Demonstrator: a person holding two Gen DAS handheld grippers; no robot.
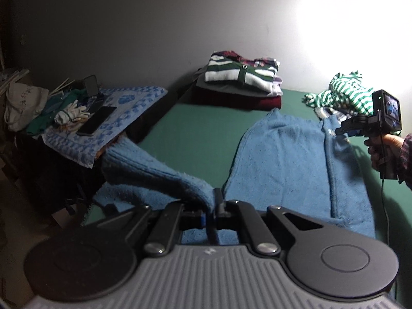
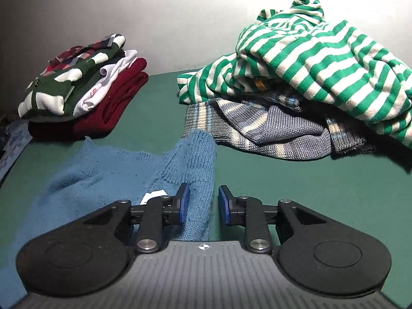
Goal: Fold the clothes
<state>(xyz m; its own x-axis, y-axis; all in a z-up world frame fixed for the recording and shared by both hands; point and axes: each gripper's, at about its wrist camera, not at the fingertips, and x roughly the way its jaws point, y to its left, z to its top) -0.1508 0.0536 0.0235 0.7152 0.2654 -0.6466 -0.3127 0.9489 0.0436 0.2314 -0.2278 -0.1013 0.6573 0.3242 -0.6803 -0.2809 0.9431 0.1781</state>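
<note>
Blue sweater [image 1: 288, 159] lay spread on the green surface [image 1: 195, 128], its sleeve pinched in the closed left gripper [image 1: 215, 206], its edge between the parted, non-contacting pads of the right gripper [image 2: 203, 206], with folded stack [image 2: 82, 90] and striped heap [image 2: 322, 59] beyond.

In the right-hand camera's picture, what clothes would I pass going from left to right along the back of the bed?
Folded stack of clothes → bare green bed cover → green-and-white striped top, heaped on a grey-blue knit.
</note>
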